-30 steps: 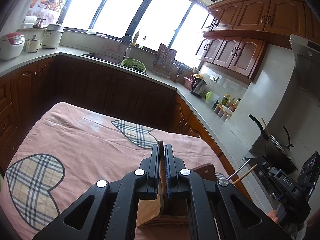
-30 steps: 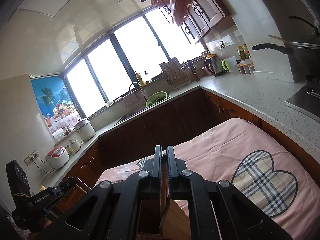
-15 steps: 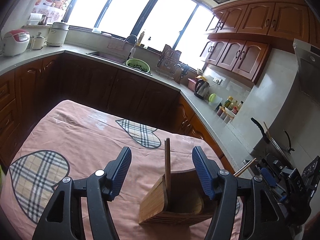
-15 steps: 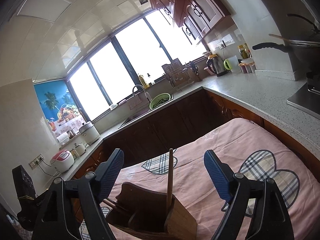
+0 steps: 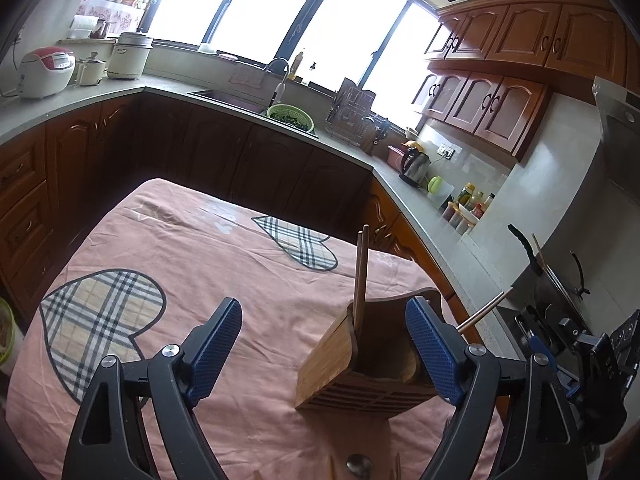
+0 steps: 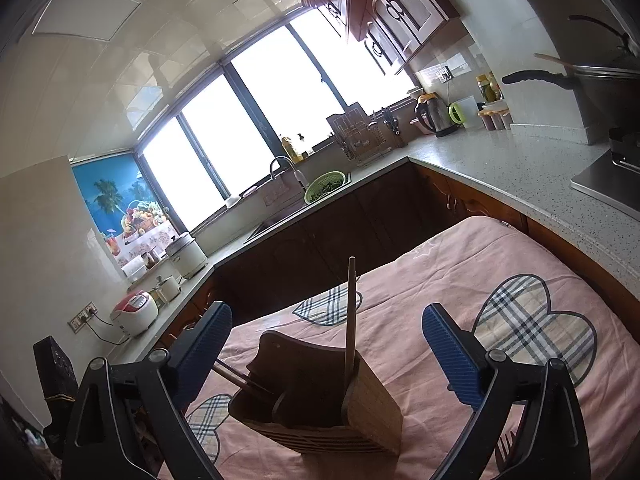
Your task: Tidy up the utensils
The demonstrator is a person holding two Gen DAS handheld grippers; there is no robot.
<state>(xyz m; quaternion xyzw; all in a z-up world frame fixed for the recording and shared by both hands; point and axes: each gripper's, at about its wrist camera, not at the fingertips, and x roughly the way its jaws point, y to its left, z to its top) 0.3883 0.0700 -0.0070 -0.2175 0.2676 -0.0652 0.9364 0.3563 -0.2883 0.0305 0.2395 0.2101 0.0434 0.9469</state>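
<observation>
Slatted bamboo utensil holder (image 5: pixel 372 364) standing on desk under pink cloth with plaid hearts (image 5: pixel 192 264), brown wooden chopsticks (image 5: pixel 361 276) upright in its left compartment, another chopstick (image 6: pixel 240 380) leaning out at the far side. Left gripper (image 5: pixel 324 348) and right gripper (image 6: pixel 326 354) both wide apart after just opening, nothing held, holder near but untouched. Step in hand: release after dropping chopsticks in, likely; next move calls for reaching the loose spoon (image 5: pixel 357 465) and sticks at the near edge and closing on one.
</observation>
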